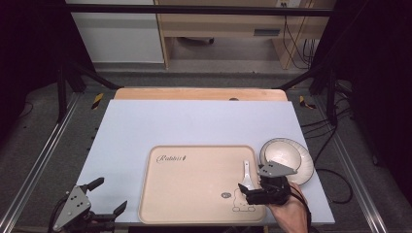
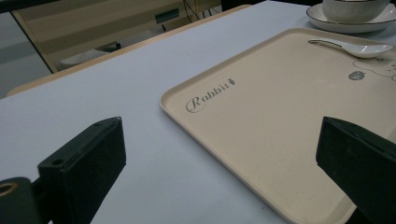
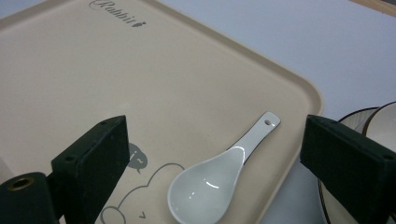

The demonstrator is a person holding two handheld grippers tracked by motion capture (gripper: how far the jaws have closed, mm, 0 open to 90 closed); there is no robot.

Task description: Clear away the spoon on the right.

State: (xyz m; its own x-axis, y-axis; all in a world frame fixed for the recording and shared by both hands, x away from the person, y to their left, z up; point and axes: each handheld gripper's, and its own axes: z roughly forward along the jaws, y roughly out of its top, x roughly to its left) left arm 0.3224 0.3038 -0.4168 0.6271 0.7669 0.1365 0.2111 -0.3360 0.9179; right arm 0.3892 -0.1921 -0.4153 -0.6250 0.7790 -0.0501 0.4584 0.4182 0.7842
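A beige tray (image 1: 194, 179) printed "Rabbit" lies on the pale table cover near the front edge. A white ceramic spoon (image 1: 247, 174) rests on the tray's right side, handle pointing away from me. My right gripper (image 1: 250, 187) hovers open just above the tray, at the spoon's bowl end. In the right gripper view the spoon (image 3: 210, 186) lies between the wide-apart jaws of that gripper (image 3: 217, 126), untouched. My left gripper (image 1: 109, 195) stands open at the front left corner, off the tray. In the left gripper view its jaws frame the tray (image 2: 261, 107) with nothing between them.
A white bowl (image 1: 282, 153) sits on a dark-rimmed plate (image 1: 303, 170) just right of the tray, close to my right gripper. The pale cover (image 1: 194, 121) stretches bare toward the wooden table edge (image 1: 194, 93) at the back. Black frame rails flank both sides.
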